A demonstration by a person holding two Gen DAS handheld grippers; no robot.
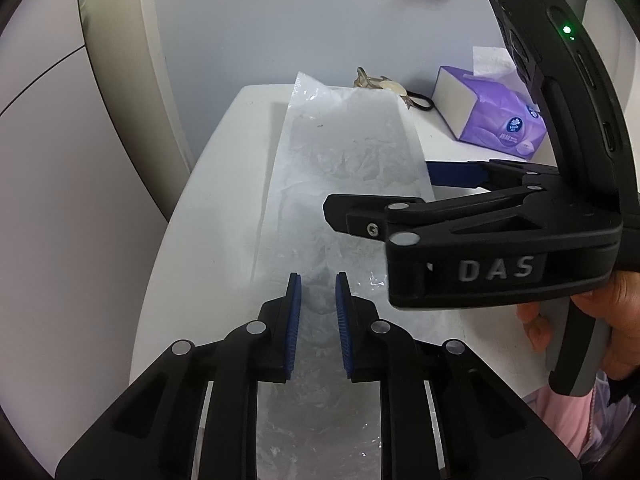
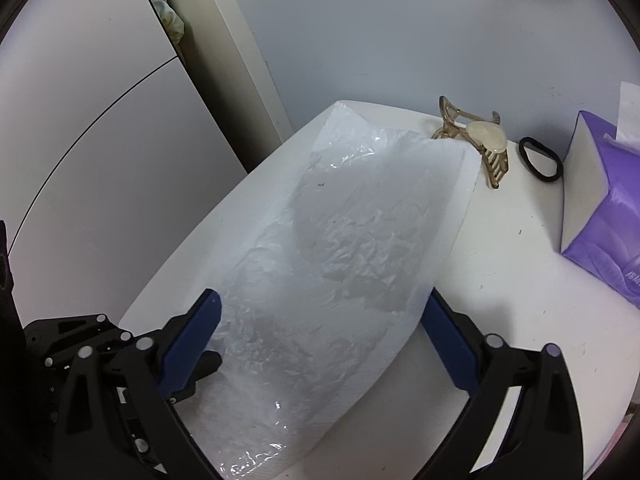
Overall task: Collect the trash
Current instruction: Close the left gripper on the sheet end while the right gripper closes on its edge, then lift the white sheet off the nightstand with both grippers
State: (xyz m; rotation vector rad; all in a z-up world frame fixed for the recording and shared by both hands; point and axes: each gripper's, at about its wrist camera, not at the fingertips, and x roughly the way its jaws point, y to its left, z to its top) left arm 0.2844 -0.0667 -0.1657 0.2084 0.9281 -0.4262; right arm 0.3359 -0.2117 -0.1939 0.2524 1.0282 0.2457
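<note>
A crinkled clear plastic bag (image 1: 344, 152) lies lengthwise on the white table (image 1: 216, 184). My left gripper (image 1: 319, 316) is at the bag's near end. Its blue pads stand a narrow gap apart, with a raised fold of the film caught between them. My right gripper (image 1: 378, 188), held by a hand (image 1: 600, 312), reaches in from the right over the bag's middle. In the right wrist view the right gripper (image 2: 320, 296) is wide open. Its two blue fingers (image 2: 192, 340) straddle the full width of the bag (image 2: 352, 240), one at each long edge.
Behind the bag lie a beige hair claw clip (image 2: 476, 140) and a black hair tie (image 2: 540, 160). A purple tissue box (image 2: 600, 220) stands at the right against the wall. A white cabinet (image 2: 100, 140) borders the table's left edge. Pink fabric (image 1: 560, 412) shows low right.
</note>
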